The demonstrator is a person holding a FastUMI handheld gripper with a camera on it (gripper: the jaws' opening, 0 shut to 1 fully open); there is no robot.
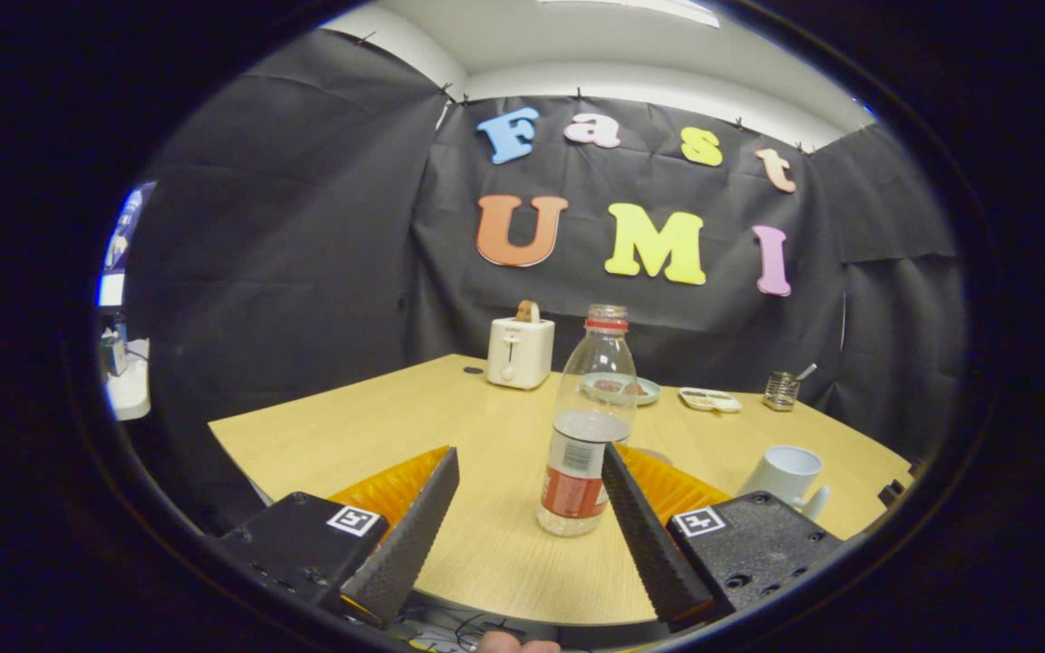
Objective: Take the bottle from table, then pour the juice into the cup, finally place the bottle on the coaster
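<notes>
Bottle point(588, 426) stands upright on our bench point(368, 426), between the wide-apart fingers of our hand-held gripper point(530, 462), maybe touching the right one. We are not squeezing anything. Cup point(786, 474) sits beyond the right finger, near the bench edge.

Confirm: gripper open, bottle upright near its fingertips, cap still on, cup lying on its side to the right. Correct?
One error: the bottle has no cap; the gripper view shows its mouth open above the red neck ring. The rest holds: the gripper is open, the bottle stands upright near its fingertips, close to the right one, and the cup lies on its side to the right.
</notes>
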